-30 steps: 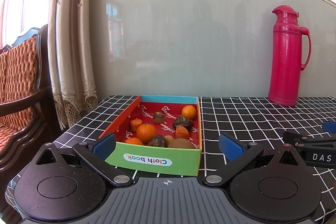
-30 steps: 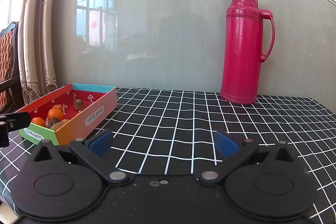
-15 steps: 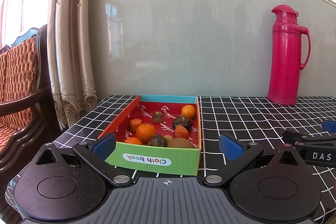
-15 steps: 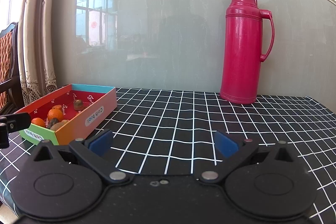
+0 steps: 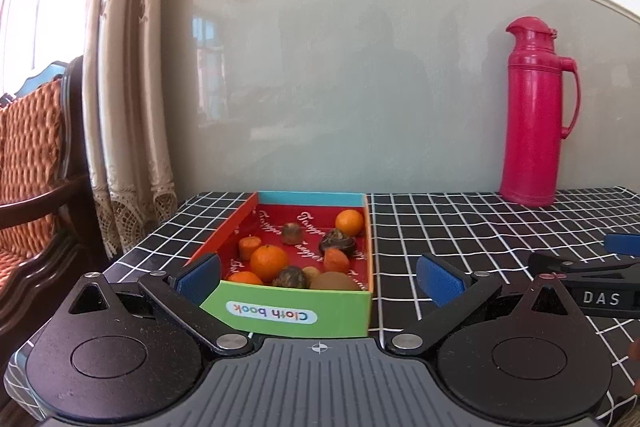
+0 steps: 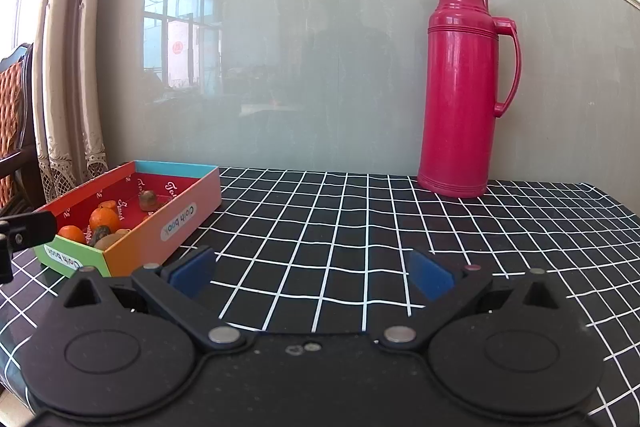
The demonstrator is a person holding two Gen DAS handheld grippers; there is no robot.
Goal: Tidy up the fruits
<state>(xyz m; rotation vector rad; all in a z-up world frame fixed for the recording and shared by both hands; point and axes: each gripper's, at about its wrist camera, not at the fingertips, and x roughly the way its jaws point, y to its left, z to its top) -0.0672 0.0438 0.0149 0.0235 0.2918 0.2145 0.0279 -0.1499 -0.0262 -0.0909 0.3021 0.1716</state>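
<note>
A colourful cardboard box (image 5: 288, 313) marked "Cloth book" stands on the black checked tablecloth. It holds several fruits: oranges such as one (image 5: 269, 261), dark brown fruits such as one (image 5: 337, 241), and a kiwi (image 5: 334, 282). My left gripper (image 5: 319, 279) is open and empty, just in front of the box's green near wall. In the right wrist view the box (image 6: 176, 223) is at the left. My right gripper (image 6: 311, 273) is open and empty over bare cloth to the right of the box.
A tall pink thermos (image 6: 464, 87) stands at the back right against the grey wall panel. A curtain (image 5: 120, 87) and a wooden chair (image 5: 32, 167) are beyond the table's left edge. The right gripper's body (image 5: 592, 279) shows at the left view's right side.
The left gripper has shifted very slightly, so the box and thermos sit a little to the left in its view. The right gripper has not visibly moved.
</note>
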